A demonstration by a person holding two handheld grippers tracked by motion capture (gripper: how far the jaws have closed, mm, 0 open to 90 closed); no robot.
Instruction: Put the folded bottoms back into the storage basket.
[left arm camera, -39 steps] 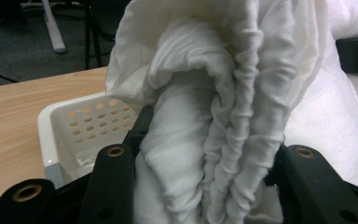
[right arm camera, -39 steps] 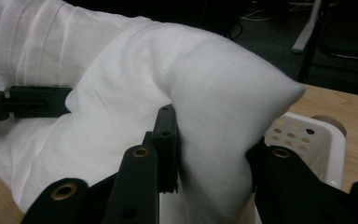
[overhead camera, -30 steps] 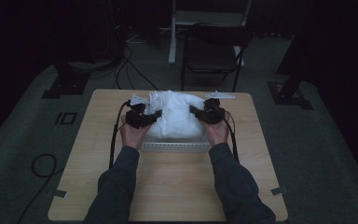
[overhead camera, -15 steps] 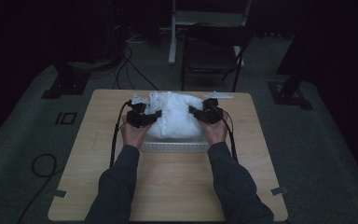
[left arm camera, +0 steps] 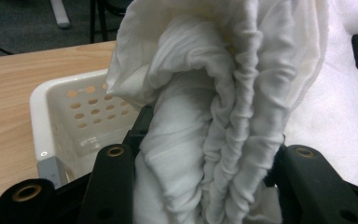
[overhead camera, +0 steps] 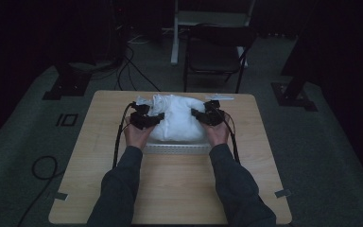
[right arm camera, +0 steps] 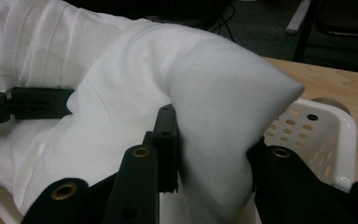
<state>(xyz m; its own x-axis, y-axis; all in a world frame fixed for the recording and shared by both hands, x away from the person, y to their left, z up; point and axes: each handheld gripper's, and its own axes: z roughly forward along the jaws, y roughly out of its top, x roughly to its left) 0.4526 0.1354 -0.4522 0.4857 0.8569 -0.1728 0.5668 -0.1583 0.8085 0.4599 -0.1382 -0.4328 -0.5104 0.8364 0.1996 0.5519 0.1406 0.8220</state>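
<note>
White pillow [overhead camera: 178, 124] bulging out of perforated white plastic basket [overhead camera: 177, 148] mid-table [overhead camera: 170, 189], soft, light, squashy, best pinched at bunched ends: left gripper [left arm camera: 205, 186] clamped on gathered fabric, right gripper [right arm camera: 209, 172] clamped on stuffed corner.

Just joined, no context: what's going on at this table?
A person is working a white cloth with a two-jaw gripper in each hand. The left gripper is clamped on a bunched, gathered fold of it; the right gripper is clamped on a smoother fold at the other side. The cloth is heaped over a white perforated basket that sits on the wooden table. Whether the cloth is going into the basket or coming out can't be told.
</note>
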